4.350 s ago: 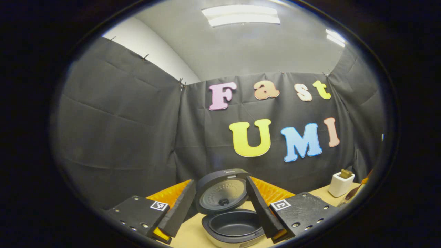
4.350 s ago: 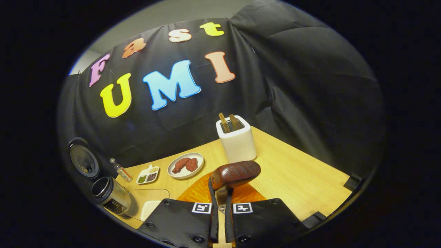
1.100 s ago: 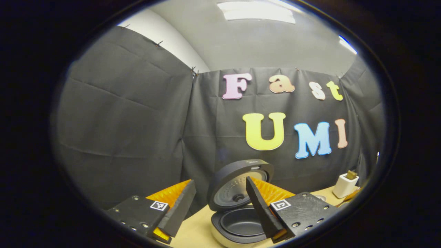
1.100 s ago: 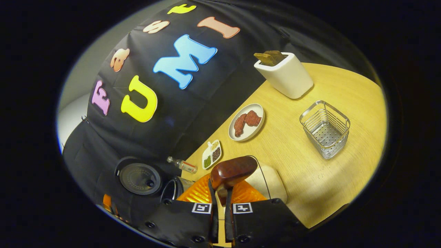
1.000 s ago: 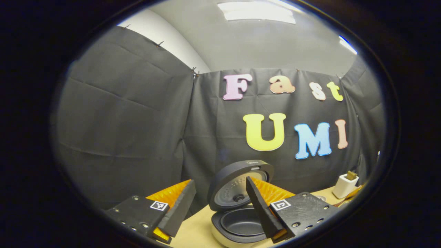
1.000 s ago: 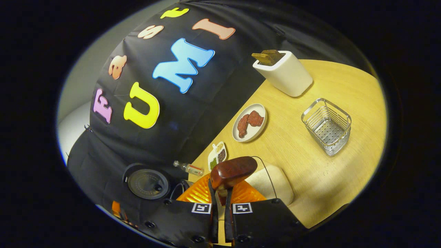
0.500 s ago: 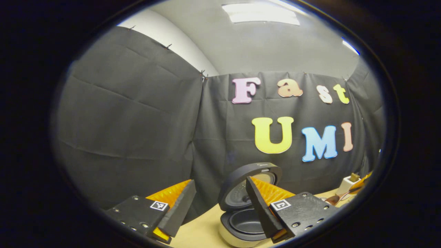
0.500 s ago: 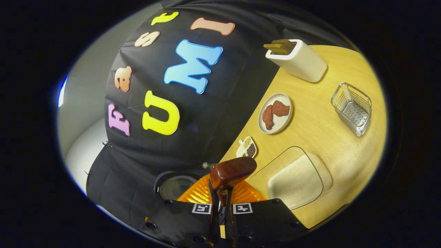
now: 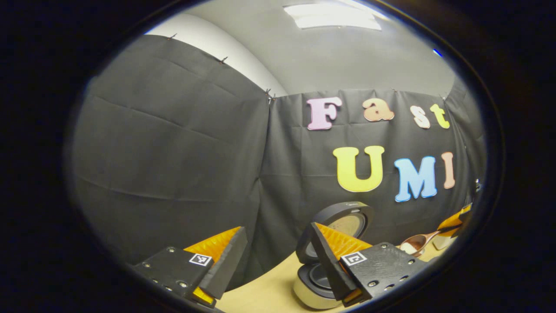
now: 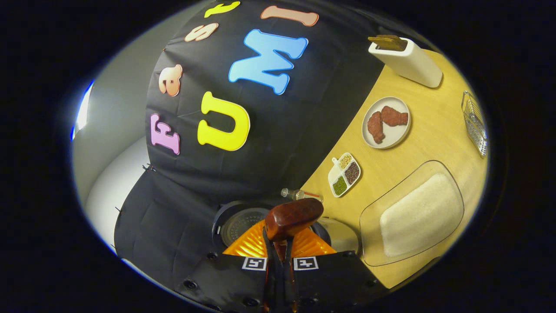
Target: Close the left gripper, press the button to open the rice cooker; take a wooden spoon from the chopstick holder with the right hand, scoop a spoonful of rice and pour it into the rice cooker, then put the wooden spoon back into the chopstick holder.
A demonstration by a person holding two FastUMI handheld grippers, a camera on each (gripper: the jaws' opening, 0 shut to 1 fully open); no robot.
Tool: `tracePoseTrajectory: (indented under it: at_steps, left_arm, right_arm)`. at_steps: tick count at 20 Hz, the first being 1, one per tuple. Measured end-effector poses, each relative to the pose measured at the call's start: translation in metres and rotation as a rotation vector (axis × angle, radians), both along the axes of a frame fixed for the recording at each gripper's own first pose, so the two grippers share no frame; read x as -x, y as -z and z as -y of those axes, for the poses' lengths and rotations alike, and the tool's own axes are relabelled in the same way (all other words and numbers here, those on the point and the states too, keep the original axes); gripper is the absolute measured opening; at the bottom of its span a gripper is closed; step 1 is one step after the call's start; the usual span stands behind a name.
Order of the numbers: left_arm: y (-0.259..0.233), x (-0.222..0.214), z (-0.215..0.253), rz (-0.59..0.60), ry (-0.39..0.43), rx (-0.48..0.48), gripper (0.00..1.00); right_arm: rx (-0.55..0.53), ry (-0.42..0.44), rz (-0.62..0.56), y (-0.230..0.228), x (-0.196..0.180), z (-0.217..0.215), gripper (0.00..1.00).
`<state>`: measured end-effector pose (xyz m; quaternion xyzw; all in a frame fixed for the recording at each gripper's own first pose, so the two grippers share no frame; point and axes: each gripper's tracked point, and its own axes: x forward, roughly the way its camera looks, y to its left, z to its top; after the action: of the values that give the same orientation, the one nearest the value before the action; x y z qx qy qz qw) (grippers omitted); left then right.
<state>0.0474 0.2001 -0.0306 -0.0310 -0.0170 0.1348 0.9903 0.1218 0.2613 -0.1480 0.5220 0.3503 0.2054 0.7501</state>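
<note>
Since half a second ago the left gripper view has swung leftward, so the rice cooker (image 9: 330, 265) has slid further right behind the right-hand finger, and the wooden spoon (image 9: 419, 244) now reaches in from the right edge with white rice in its bowl. In this view the left gripper (image 9: 278, 265) holds its two fingers spread wide with nothing between them. The cooker stands on the wooden table (image 9: 265, 295) with its lid (image 9: 343, 224) raised, and the spoon's bowl hangs to the right of that lid, apart from it.

In the right gripper view, the right gripper (image 10: 280, 256) is pinched tight on the wooden spoon (image 10: 294, 218), whose dark rounded back rises just above the fingertips. The open rice cooker (image 10: 243, 224) lies directly beyond the spoon, partly hidden by it. To the right on the table (image 10: 434, 130) sits a clear tray of rice (image 10: 419, 215). Further off are a small divided dish (image 10: 344, 174), a plate of meat (image 10: 386, 121), a white toaster (image 10: 406, 58) and, at the edge, the wire chopstick holder (image 10: 474, 121).
</note>
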Motion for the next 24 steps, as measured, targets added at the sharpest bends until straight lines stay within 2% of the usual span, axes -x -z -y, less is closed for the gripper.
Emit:
tracePoseTrajectory:
  at_steps: [4, 5, 6, 11, 12, 14, 15, 17, 18, 21, 24]
  left_arm:
    - [0.006, 0.008, -0.019, -0.015, -0.045, -0.001, 0.9]
    - [0.006, 0.009, -0.023, -0.018, -0.054, -0.002, 0.9]
    - [0.008, 0.01, -0.027, -0.021, -0.064, -0.004, 0.89]
    - [0.014, 0.015, -0.045, -0.035, -0.11, -0.011, 0.92]
    - [0.017, 0.016, -0.049, -0.041, -0.118, -0.009, 0.9]
    - [0.023, 0.018, -0.056, -0.053, -0.131, -0.008, 0.9]
    - [0.024, 0.019, -0.058, -0.058, -0.137, -0.009, 0.9]
    - [0.028, 0.02, -0.063, -0.064, -0.149, -0.01, 0.9]
    - [0.031, 0.022, -0.064, -0.07, -0.153, -0.011, 0.9]
    - [0.035, 0.021, -0.066, -0.08, -0.165, -0.011, 0.94]
    - [0.039, 0.02, -0.069, -0.091, -0.169, 0.0, 0.9]
  right_arm:
    - [-0.005, -0.069, 0.008, 0.001, -0.004, -0.042, 0.08]
    - [-0.003, -0.085, 0.012, 0.0, -0.003, -0.052, 0.05]
    - [0.001, -0.1, 0.017, 0.001, -0.003, -0.062, 0.08]
    - [0.029, -0.173, 0.03, 0.01, -0.005, -0.102, 0.08]
    - [0.035, -0.188, 0.031, 0.013, -0.004, -0.111, 0.05]
    - [0.051, -0.217, 0.031, 0.02, -0.001, -0.123, 0.05]
    - [0.065, -0.232, 0.035, 0.025, 0.001, -0.128, 0.08]
    - [0.115, -0.277, 0.053, 0.04, 0.003, -0.139, 0.04]
    - [0.156, -0.298, 0.068, 0.05, 0.003, -0.143, 0.08]
    - [0.28, -0.35, 0.127, 0.073, 0.004, -0.151, 0.08]
    - [0.377, -0.41, 0.214, 0.086, 0.0, -0.159, 0.08]
